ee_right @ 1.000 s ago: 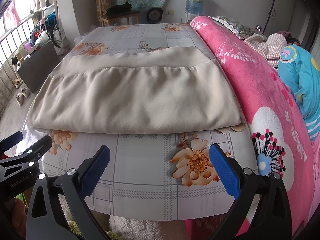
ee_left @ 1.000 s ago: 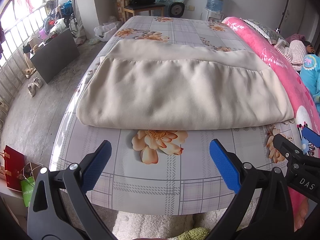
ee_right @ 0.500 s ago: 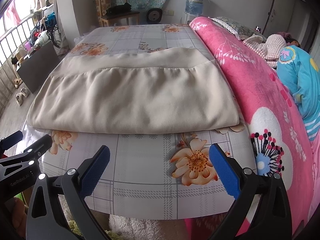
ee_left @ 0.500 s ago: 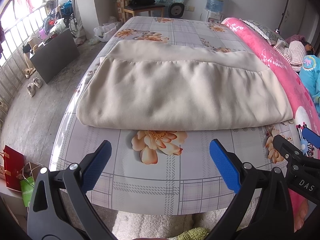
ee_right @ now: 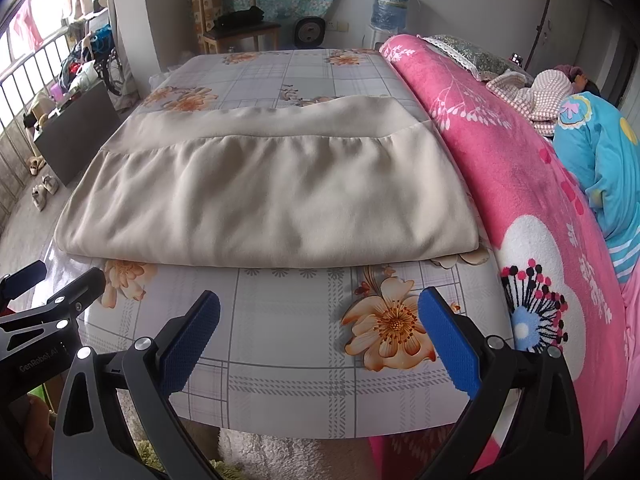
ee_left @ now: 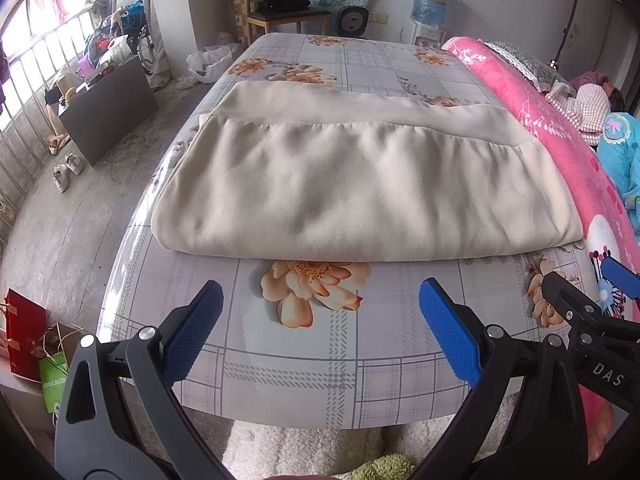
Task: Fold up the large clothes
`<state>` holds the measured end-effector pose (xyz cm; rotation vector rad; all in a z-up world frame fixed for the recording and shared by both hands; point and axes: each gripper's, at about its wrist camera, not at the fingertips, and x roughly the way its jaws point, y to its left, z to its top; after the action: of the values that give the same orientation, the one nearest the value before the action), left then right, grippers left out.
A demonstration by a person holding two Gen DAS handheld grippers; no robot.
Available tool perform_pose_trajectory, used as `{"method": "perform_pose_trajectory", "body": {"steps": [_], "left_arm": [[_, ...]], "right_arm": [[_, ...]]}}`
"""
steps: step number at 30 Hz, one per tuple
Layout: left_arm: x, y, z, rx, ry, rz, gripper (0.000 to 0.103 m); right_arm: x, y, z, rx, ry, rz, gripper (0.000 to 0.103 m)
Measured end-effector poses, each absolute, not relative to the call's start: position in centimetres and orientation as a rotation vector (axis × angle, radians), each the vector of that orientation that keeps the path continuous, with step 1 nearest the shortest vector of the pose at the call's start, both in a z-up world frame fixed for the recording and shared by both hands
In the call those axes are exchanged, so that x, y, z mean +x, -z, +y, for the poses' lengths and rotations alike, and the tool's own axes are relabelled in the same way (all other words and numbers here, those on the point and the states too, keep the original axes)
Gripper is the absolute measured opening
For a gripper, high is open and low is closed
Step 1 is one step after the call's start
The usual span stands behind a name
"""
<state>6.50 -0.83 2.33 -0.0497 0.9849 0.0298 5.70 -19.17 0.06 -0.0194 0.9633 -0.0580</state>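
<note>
Left wrist view: folded beige fabric garment (ee_left: 360, 188) lies flat across the middle of the frame on a grey plaid bed sheet with orange flowers (ee_left: 304, 344).

Left gripper (ee_left: 320, 328), low in the frame, has its blue-padded jaws spread wide, holding nothing, short of the garment's near folded edge. Right gripper (ee_right: 318, 332), seen in the right wrist view at lower centre, is likewise spread and empty above the sheet. Its tip also shows at the left view's right edge. A pink floral fleece blanket (ee_right: 520, 184) runs along the right side, just beside the garment.
</note>
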Motion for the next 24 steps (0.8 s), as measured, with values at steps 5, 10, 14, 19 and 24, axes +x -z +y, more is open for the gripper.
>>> {"method": "perform_pose_trajectory", "body": {"steps": [5,10,14,19,24], "left_arm": [[6.45,-2.40,-0.87,-0.052,-0.029,0.984,0.095],[6.44,-2.38,-0.86,-0.052,-0.029,0.984,0.095],[6.34,-2.52,-0.94,-0.057,-0.025,0.982,0.095],[6.28,-2.54,-0.82,-0.059,-0.025,0.981,0.095],[6.31,-2.54,-0.86,-0.059,-0.026,0.981,0.095]], "right_arm": [[5.68,-0.14,-19.15,-0.022,0.059,0.960,0.097],[5.62,-0.22,-19.18,-0.023,0.060,0.959,0.097],[5.50,-0.40,-19.12,-0.027,0.069,0.959,0.097],[5.33,-0.53,-19.12,-0.028,0.077,0.951,0.097],[5.34,-0.56,-19.15,-0.048,0.085,0.946,0.097]]}}
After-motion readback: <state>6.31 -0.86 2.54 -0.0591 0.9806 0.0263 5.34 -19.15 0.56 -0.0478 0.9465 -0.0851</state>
